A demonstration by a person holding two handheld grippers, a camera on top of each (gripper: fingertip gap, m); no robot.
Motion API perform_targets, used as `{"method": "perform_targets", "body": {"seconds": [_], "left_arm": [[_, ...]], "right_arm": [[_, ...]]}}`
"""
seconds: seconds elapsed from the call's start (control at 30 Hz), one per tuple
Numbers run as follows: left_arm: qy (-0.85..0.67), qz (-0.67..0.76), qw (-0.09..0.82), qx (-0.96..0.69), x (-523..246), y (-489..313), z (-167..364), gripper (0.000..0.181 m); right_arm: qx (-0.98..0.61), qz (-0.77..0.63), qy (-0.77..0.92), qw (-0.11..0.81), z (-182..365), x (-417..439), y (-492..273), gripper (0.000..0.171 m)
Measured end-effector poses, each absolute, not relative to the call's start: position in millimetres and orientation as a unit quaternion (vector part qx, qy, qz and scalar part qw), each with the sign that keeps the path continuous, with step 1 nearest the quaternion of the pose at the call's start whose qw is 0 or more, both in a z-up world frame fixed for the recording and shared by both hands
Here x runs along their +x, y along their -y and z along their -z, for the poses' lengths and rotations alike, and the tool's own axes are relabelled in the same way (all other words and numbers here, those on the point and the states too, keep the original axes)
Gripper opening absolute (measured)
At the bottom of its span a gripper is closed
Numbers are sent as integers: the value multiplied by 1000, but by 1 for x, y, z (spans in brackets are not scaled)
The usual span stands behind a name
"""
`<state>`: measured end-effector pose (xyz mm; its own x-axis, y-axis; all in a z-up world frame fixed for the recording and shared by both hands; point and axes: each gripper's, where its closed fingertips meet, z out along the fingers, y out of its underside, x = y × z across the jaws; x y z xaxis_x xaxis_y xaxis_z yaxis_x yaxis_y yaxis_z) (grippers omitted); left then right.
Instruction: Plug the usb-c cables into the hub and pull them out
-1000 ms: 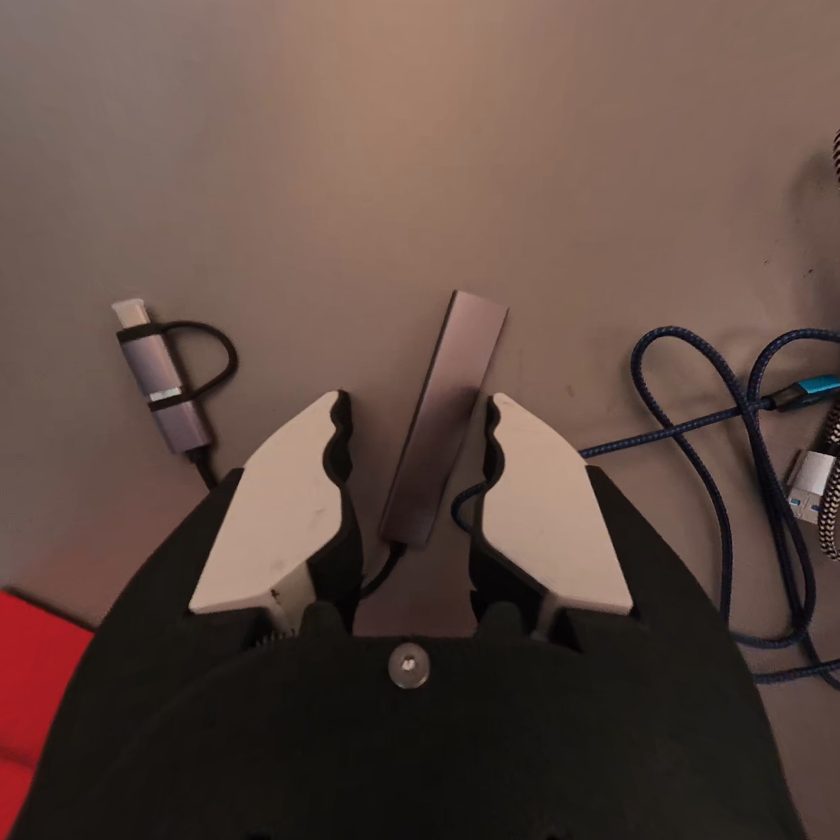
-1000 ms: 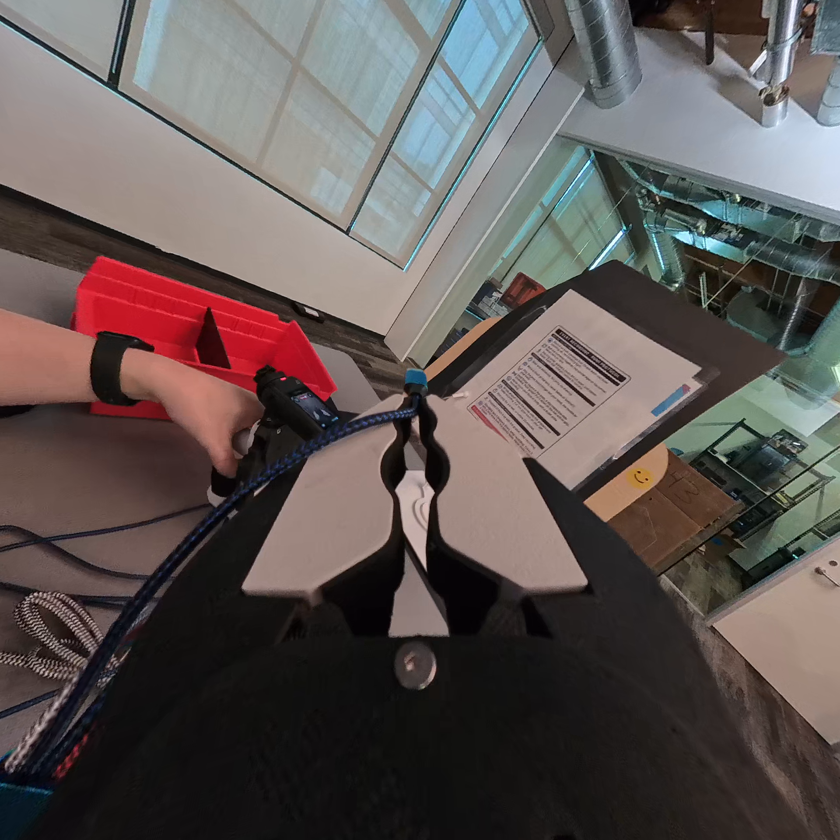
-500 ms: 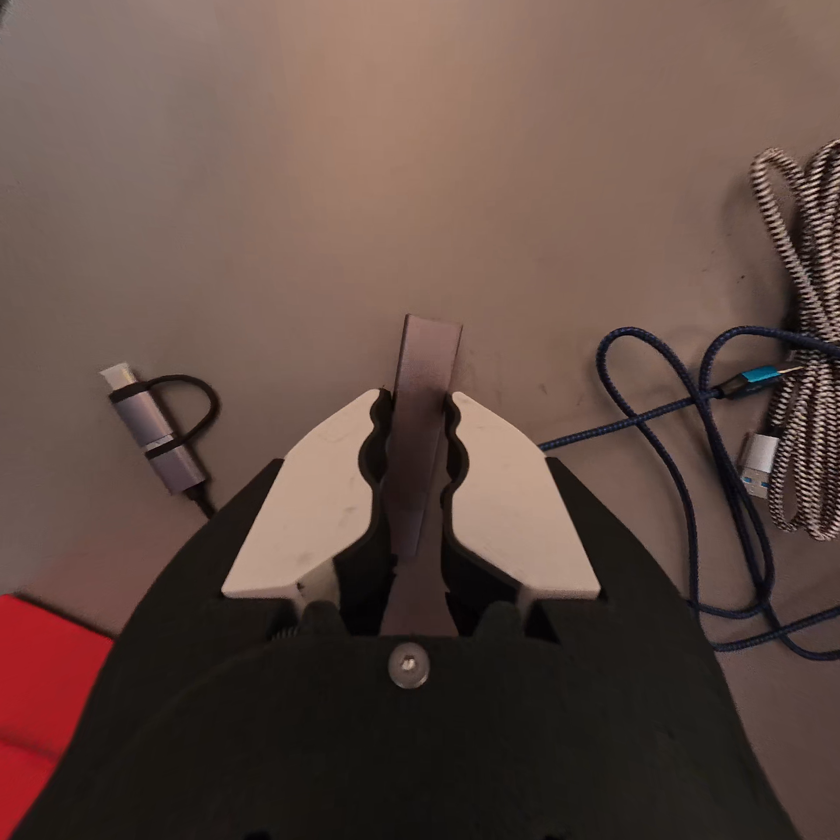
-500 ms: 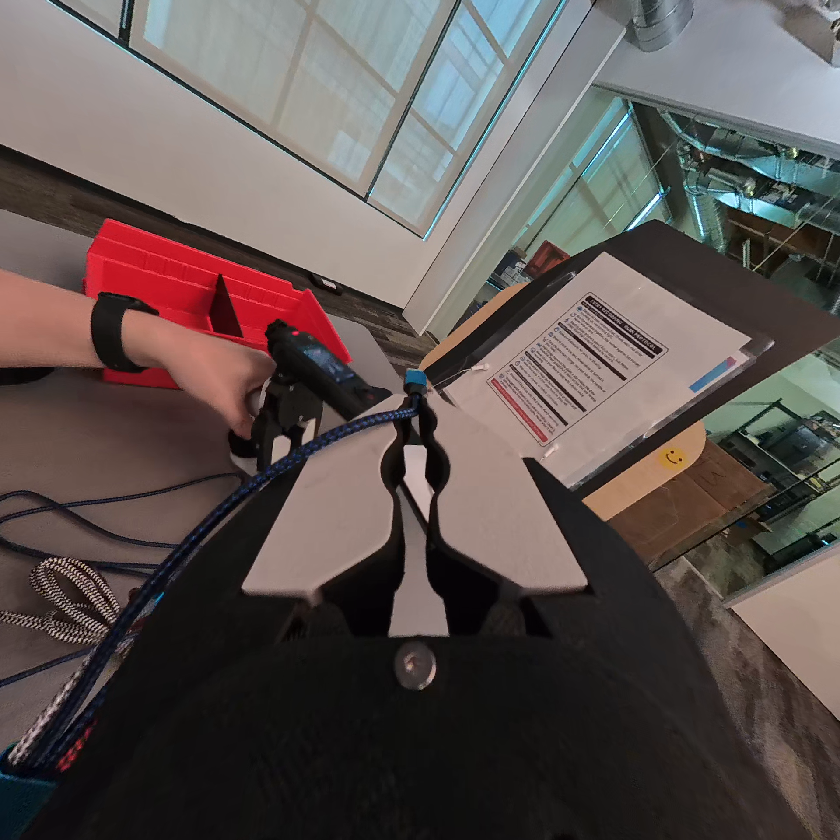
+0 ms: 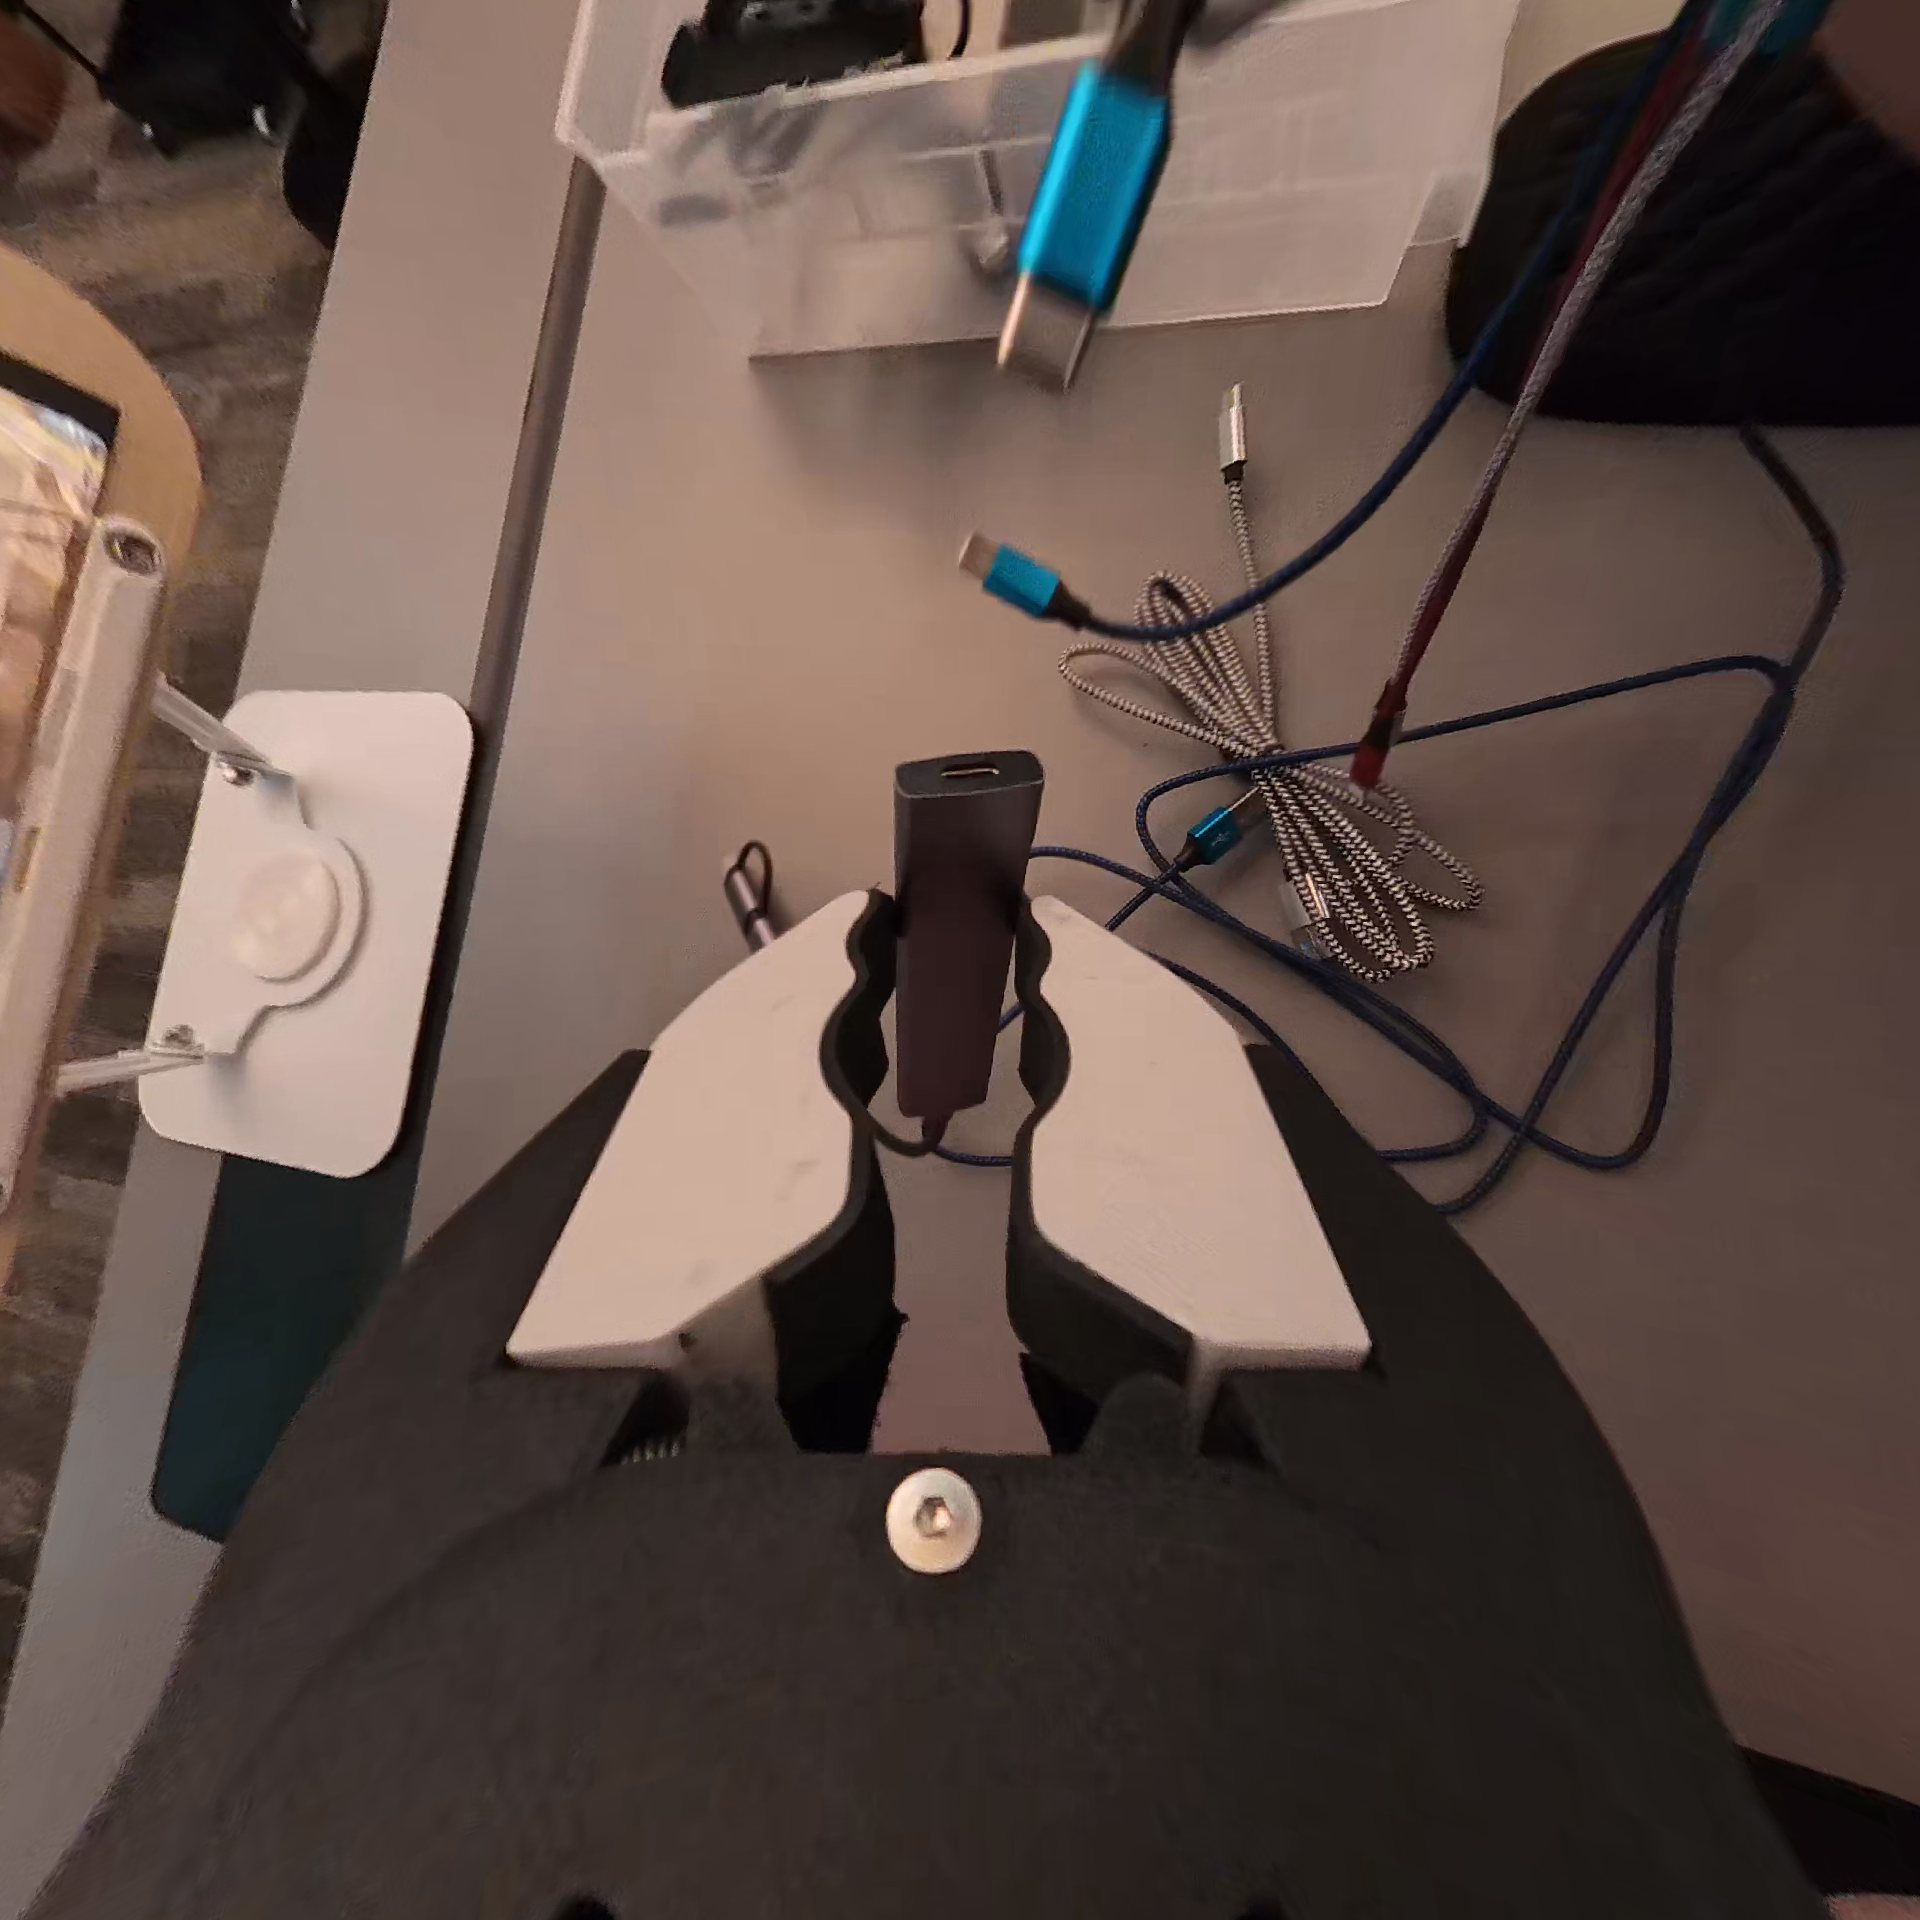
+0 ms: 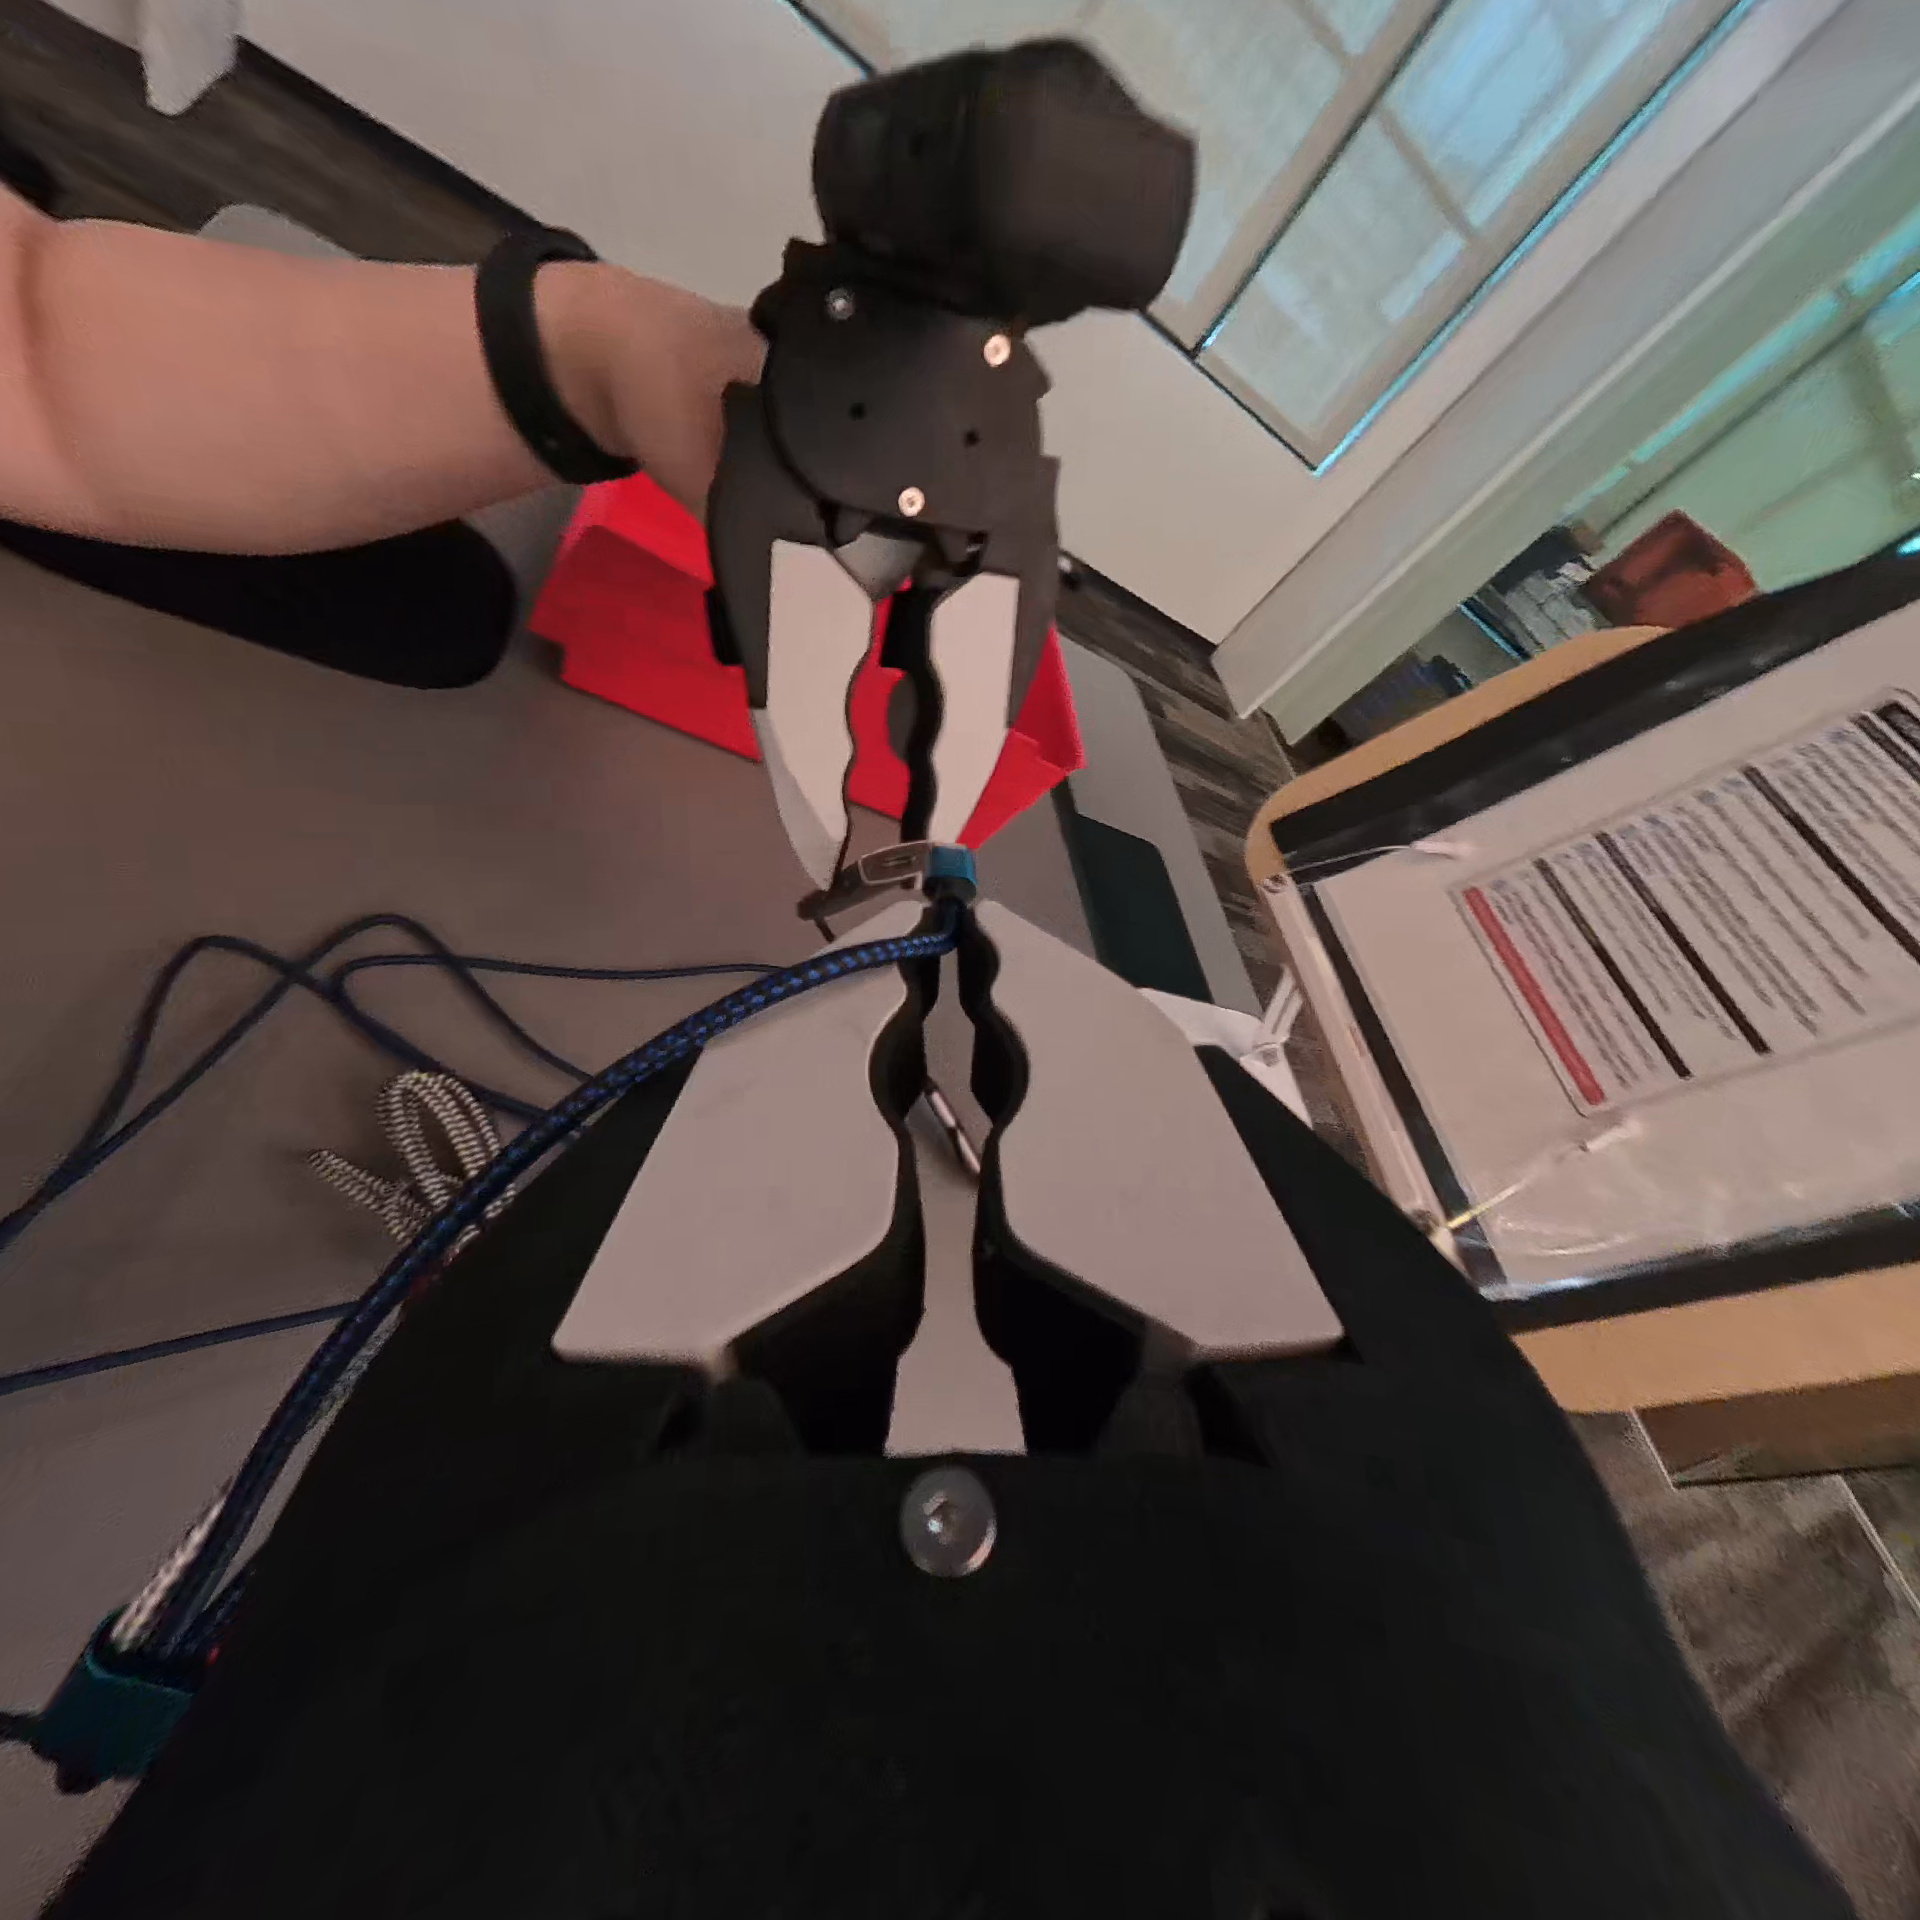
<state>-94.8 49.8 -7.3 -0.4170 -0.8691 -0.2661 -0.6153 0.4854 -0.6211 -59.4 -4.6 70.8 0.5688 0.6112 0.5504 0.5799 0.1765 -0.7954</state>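
Note:
My left gripper (image 5: 956, 914) is shut on the dark grey hub (image 5: 961, 935) and holds it above the table. The hub's end port (image 5: 968, 774) faces away from the camera. My right gripper (image 6: 951, 920) is shut on the blue braided usb-c cable (image 6: 665, 1049) just behind its blue plug (image 6: 951, 868). In the left wrist view the blue plug (image 5: 1091, 208) hangs blurred, high above the hub, apart from it. In the right wrist view the left gripper (image 6: 873, 836) faces mine, with the hub's end (image 6: 883, 864) right next to the plug.
On the table lie loose blue cables (image 5: 1558, 1039), a coiled white-and-black cable (image 5: 1299, 831) and a red cable (image 5: 1423, 623). A clear plastic bin (image 5: 883, 177) stands at the far edge, a white mount plate (image 5: 301, 925) at the left. A red bin (image 6: 644, 623) and a person's arm (image 6: 260, 384) show beyond. Across from one pair of fingers to the other is roughly 10 cm.
The left gripper closed on the hub, lifted it off the table and tipped it up. The right gripper brought the blue plug close to the hub's end.

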Motion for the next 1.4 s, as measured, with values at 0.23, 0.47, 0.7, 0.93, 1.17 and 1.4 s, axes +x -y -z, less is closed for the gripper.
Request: {"method": "perform_targets", "body": {"seconds": [0.23, 0.47, 0.7, 0.93, 1.17, 1.4], "left_arm": [[-844, 196, 284, -411, -100, -32, 11, 21], [-852, 194, 268, -405, -99, -26, 18, 21], [-857, 198, 260, -400, -100, -21, 20, 21], [-861, 194, 255, -395, -100, -17, 22, 21], [-862, 185, 252, -400, -100, -19, 25, 21], [-870, 156, 232, -406, -102, -15, 33, 21]], "right_arm": [[-648, -26, 501, 573, -56, -77, 11, 4], [-650, 1, 542, 533, -37, -81, 13, 4], [-650, 17, 554, 520, -31, -80, 11, 4], [-654, 17, 559, 510, -25, -81, 11, 4], [-673, 5, 554, 489, -18, -80, 11, 4], [-697, 0, 558, 449, -7, -82, 15, 4]]}}
